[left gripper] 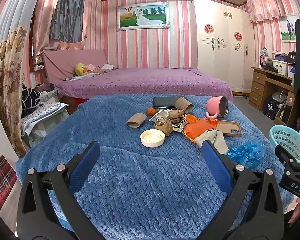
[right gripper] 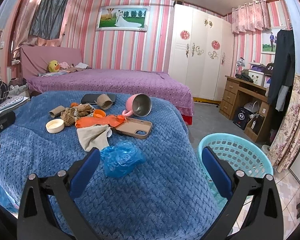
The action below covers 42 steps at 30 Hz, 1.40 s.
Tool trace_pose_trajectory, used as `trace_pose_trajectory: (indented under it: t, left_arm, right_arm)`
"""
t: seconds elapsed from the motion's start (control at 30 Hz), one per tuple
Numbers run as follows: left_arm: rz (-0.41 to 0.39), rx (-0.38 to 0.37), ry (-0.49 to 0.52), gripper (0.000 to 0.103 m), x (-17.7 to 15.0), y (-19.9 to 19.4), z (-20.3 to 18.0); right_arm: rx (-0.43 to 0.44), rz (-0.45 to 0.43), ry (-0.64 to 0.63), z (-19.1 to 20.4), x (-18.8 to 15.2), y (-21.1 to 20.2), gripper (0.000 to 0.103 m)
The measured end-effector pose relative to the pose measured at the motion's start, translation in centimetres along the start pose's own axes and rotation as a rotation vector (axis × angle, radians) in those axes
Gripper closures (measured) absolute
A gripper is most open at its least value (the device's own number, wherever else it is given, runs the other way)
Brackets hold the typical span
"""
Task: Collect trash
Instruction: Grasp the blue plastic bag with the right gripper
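Nearby, blue bag (right gripper: 121,159) beside basket (right gripper: 238,150).

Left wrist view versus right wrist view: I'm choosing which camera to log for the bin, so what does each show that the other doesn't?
Only the left wrist view shows the plaid mat on the floor, and the right gripper's body at its right edge.

Only the right wrist view shows the teal basket nearly whole; the left view catches only its rim.

Both show the blue plastic bag, white lid, pink mug, phone case and cardboard tubes on the blue blanket, with each gripper open.
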<state>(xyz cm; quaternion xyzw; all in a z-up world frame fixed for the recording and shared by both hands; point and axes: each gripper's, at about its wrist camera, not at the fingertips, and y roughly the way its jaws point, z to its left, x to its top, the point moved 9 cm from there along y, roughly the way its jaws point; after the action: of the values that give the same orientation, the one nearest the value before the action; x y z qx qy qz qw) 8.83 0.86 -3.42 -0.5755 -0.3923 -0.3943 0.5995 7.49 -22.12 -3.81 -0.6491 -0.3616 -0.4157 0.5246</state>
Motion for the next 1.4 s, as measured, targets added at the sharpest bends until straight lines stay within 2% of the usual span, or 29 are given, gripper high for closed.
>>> trace_pose_trajectory:
  t: [0.27,0.43,0.57,0.7,0.77,0.93,0.97,1.03,1.2,1.3,1.4]
  left_arm:
    - [-0.008,0.012,0.026,0.005,1.3,1.4,0.2]
    - [0.004,0.015,0.030,0.005,2.4,3.4,0.6]
    - [0.038,0.036,0.034,0.005,1.8,5.0,0.8]
    - [0.056,0.010,-0.006,0.005,1.5,5.8,1.2]
    - [0.060,0.028,-0.010,0.005,1.4,6.4,1.5]
    - [0.127,0.003,-0.057,0.005,0.6,8.0,1.7]
    - [0.131,0.005,-0.056,0.005,0.6,8.1,1.7]
    - [0.133,0.013,-0.045,0.005,0.5,8.1,1.4]
    - [0.124,0.021,0.012,0.005,1.1,7.9,-1.0]
    - [0.129,-0.011,0.018,0.005,1.7,8.4,-3.0]
    - [0.182,-0.054,0.019,0.005,1.0,9.9,-5.7]
  right_arm:
    - [0.028,0.023,0.009,0.6,-0.4,1.9,0.004]
    - [0.055,0.082,0.019,1.4,-1.3,4.3,0.004]
    - [0.061,0.123,-0.003,2.1,-1.9,6.4,0.004]
    - [0.076,0.177,-0.015,2.7,-3.0,8.5,0.005]
    - [0.101,0.200,-0.019,3.2,-3.5,9.1,0.014]
    - [0.211,0.251,-0.023,4.9,-4.3,10.2,0.061]
    - [0.231,0.246,-0.020,5.1,-4.1,10.0,0.065]
    - [0.237,0.214,-0.014,4.7,-3.5,9.3,0.068]
    - [0.204,0.165,0.028,1.7,-1.6,8.2,0.068]
    - [0.181,0.165,0.063,-0.5,-0.9,8.2,0.068]
    - [0.159,0.160,0.081,-2.4,-0.2,8.0,0.068]
